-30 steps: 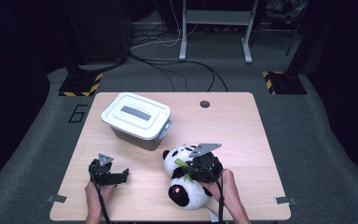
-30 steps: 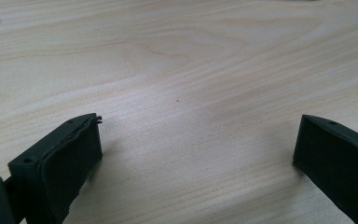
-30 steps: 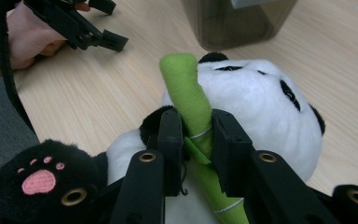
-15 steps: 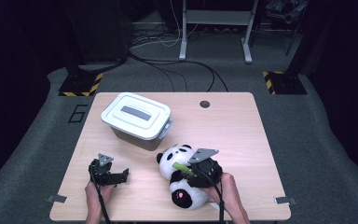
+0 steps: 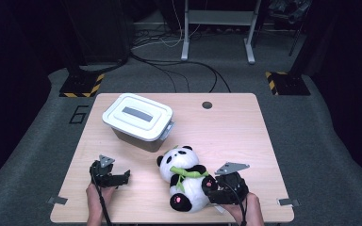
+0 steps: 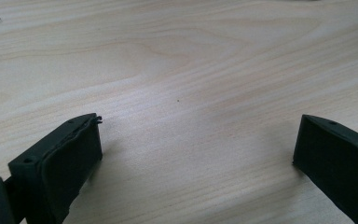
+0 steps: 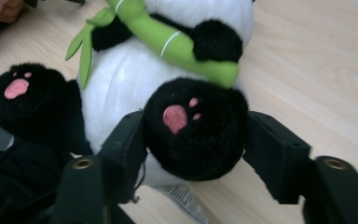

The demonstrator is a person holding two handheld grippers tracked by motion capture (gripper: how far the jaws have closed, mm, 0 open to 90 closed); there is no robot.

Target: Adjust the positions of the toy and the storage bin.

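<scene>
Grabbing step: R gripper (image 7: 195,136) is set to take the panda (image 5: 185,176) by one foot (image 7: 200,154).
Panda: lies on its back on the table (image 5: 235,136), near front edge, head toward the box (image 5: 139,120), feet toward the person; just apart from the box.
R gripper state: jaws apart, have just been opening; the foot sits between them, fur brushing both pads, no squeeze visible yet.
L gripper (image 6: 196,140): jaws wide apart over bare wood, nothing between; in the high view it rests front-left (image 5: 121,177), well apart from the panda.
Box: white lid on, handle on top; closed.
Bamboo (image 7: 168,42): green stalk across the panda's chest, held by the paws, above the gripped foot.
Other foot (image 7: 23,98): off to one side of the jaws, clear of them.
Sewn tag (image 7: 182,200): under the foot, near the jaw roots.
How to do it well: push in a bit deeper so pads sit at the foot's widest part, not the tip; close slow & firm, as plush squashes and can slip out; keep tag & leaf out of the pinch.
Risk: a one-foot hold will prob. let the body swing; lift low & steady.
Box lid: prob. needs opening w/ L gripper before the panda can go in.
</scene>
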